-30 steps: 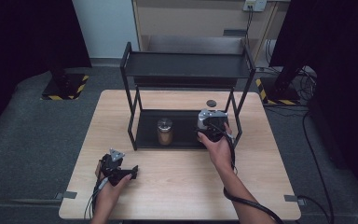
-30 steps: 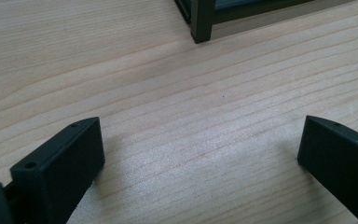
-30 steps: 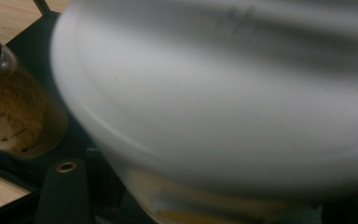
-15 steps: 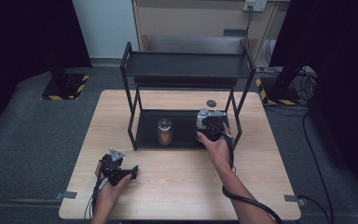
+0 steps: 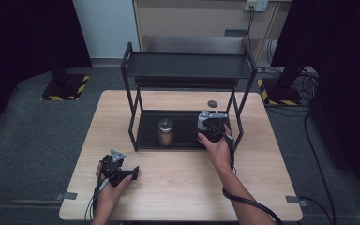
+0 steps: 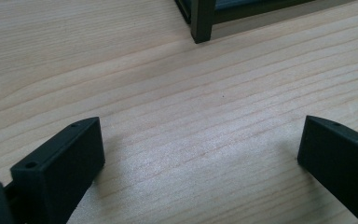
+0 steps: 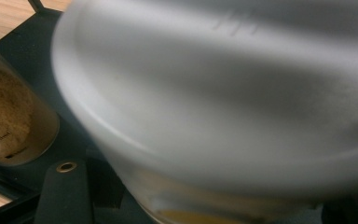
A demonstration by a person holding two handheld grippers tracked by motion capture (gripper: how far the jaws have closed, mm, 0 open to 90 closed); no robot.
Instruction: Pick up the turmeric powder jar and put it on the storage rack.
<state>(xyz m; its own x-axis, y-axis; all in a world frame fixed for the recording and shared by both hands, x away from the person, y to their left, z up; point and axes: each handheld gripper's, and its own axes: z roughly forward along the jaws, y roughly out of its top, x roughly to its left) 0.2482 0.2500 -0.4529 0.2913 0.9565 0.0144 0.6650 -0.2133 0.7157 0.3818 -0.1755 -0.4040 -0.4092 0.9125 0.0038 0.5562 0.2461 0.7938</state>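
Black metal makes up the two-level rack (image 5: pixel 187 65) that stands at the far middle of the light wooden table (image 5: pixel 262 154); we see our right gripper (image 5: pixel 212 127) reaching into its bottom shelf (image 5: pixel 185 129), on the right side; in the right gripper view a big grey lid (image 7: pixel 223 93) sits very close to the camera, on top of a jar with something yellow showing at its lower edge, and one black jaw rises right beside that jar; the jaws are as close together as they ever get here, and they look clamped on this jar, though the far jaw is hidden behind it. A second jar (image 5: pixel 165 131) with a silver lid and brown powder inside stands on the same shelf, to the left of the gripper and apart from it; in the right gripper view it shows at the left edge (image 7: pixel 9 121). A small dark round thing (image 5: pixel 212 103) lies on the table behind the rack; we cannot tell what it is. Our left gripper (image 5: pixel 122 173) rests on the table near the front left, well apart from the rack; in the left gripper view its two jaws stand wide apart with bare wood between them, and a rack leg (image 6: pixel 201 21) shows at the top.
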